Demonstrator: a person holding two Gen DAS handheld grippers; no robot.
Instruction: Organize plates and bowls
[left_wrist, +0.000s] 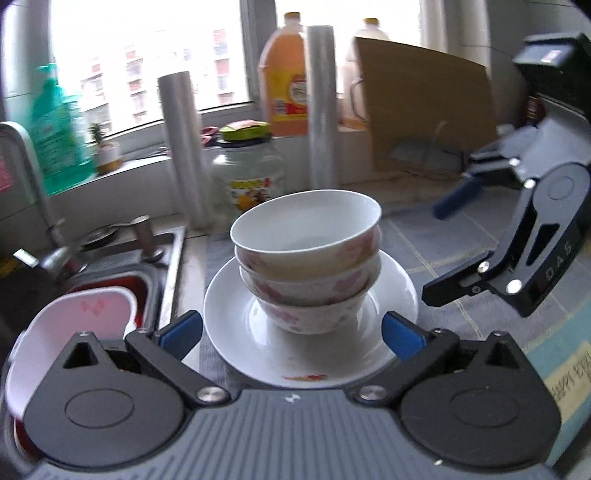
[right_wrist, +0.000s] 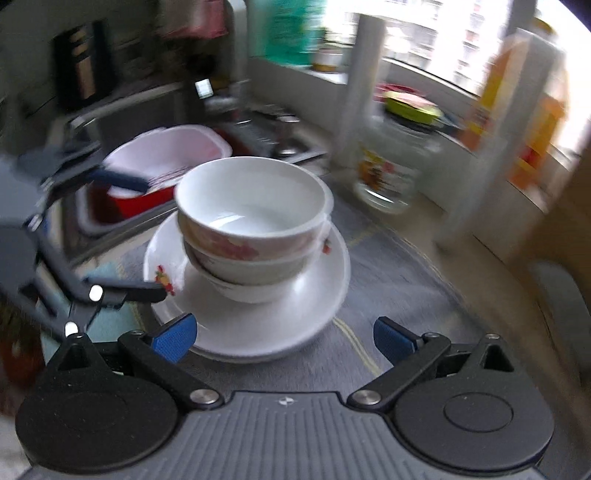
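Three white bowls with pink flower prints (left_wrist: 306, 258) sit nested upright on a white plate (left_wrist: 236, 332) on the grey counter mat. My left gripper (left_wrist: 291, 336) is open just short of the plate, its blue pads (left_wrist: 181, 332) apart on either side of the stack and touching nothing. My right gripper (left_wrist: 450, 247) hangs open to the right of the stack, nothing between its fingers. In the right wrist view the bowl stack (right_wrist: 251, 221) and the plate (right_wrist: 295, 314) lie ahead of the open right gripper (right_wrist: 286, 338), and the left gripper (right_wrist: 136, 236) stands open at the plate's left rim.
Left of the plate is a steel sink (left_wrist: 173, 266) holding a pink-and-white tub (left_wrist: 85, 321) in a red basin. Behind the stack stand a glass jar (left_wrist: 247, 181), two film rolls (left_wrist: 181, 147), an orange bottle (left_wrist: 288, 85) and cardboard (left_wrist: 424, 107).
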